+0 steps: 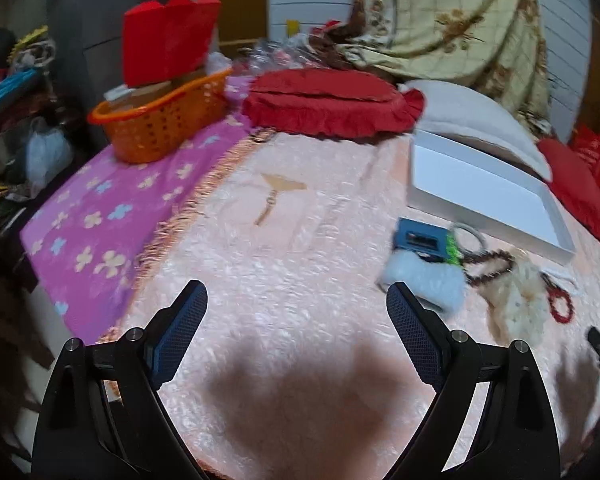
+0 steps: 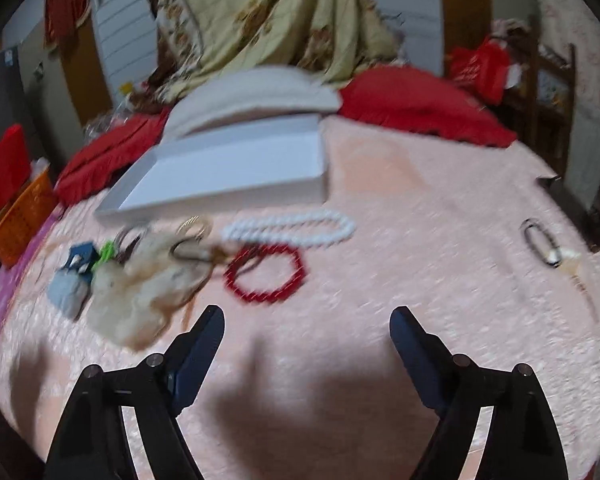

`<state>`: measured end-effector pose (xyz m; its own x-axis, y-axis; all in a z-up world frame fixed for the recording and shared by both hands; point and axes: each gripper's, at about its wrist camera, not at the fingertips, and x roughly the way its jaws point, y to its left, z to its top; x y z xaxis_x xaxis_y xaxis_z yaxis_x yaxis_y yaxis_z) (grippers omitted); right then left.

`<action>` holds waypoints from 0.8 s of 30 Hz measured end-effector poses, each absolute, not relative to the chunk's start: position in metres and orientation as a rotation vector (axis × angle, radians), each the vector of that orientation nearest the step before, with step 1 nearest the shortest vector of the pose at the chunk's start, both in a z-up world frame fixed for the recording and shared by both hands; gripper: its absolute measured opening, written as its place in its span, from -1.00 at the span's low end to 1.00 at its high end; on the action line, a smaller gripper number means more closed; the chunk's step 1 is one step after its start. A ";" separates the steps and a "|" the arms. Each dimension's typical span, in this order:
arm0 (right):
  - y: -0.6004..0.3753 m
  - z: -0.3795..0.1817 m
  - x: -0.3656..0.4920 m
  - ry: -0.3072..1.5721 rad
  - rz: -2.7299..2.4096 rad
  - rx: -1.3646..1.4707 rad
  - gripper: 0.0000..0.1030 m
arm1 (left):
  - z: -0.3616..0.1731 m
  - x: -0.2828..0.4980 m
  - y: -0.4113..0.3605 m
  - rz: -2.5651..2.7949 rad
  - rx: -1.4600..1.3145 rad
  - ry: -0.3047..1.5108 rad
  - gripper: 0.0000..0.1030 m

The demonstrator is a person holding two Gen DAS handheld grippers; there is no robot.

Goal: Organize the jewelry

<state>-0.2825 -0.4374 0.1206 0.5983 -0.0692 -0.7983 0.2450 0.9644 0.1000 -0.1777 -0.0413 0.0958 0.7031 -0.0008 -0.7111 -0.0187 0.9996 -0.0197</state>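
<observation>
A shallow white box [image 1: 480, 188] [image 2: 236, 168] lies open on the pink bedspread. In front of it is a heap of jewelry: a white bead necklace [image 2: 290, 227], a red bead bracelet [image 2: 266, 270] [image 1: 560, 304], gold bangles [image 2: 194, 227], a cream fluffy pouch [image 2: 140, 296] [image 1: 520, 300], a pale blue fluffy piece [image 1: 424, 276] [image 2: 66, 294], a blue case [image 1: 420, 238] and a brown bead string [image 1: 492, 264]. My left gripper [image 1: 296, 296] hovers open above bare bedspread, left of the heap. My right gripper [image 2: 306, 318] stands open just in front of the red bracelet, with nothing between its fingers.
An orange basket [image 1: 164, 120] holding red bags sits at the far left on a purple flowered sheet [image 1: 100, 216]. Red cushions [image 1: 332, 104] [image 2: 420, 108], a white pillow [image 2: 256, 92] and a hanging patterned blanket [image 1: 452, 16] line the back. A dark ring [image 2: 540, 242] lies far right.
</observation>
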 end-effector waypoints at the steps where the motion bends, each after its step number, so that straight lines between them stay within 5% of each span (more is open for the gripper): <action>1: -0.435 0.122 -0.279 0.922 -0.165 0.219 0.58 | 0.096 -0.177 -0.042 0.002 -0.033 0.792 0.77; 15: -0.514 0.126 -0.176 0.957 -0.213 0.247 0.58 | 0.110 -0.024 -0.108 -0.239 0.019 0.907 0.74; 17: -0.525 0.120 -0.156 0.966 -0.218 0.271 0.58 | 0.099 0.001 -0.120 -0.251 0.038 0.937 0.53; 22: -0.537 0.099 -0.120 0.996 -0.201 0.336 0.47 | 0.065 0.050 -0.148 -0.293 0.054 1.041 0.40; 24: -0.536 0.091 -0.110 1.019 -0.188 0.343 0.33 | 0.052 0.060 -0.160 -0.305 0.086 1.073 0.08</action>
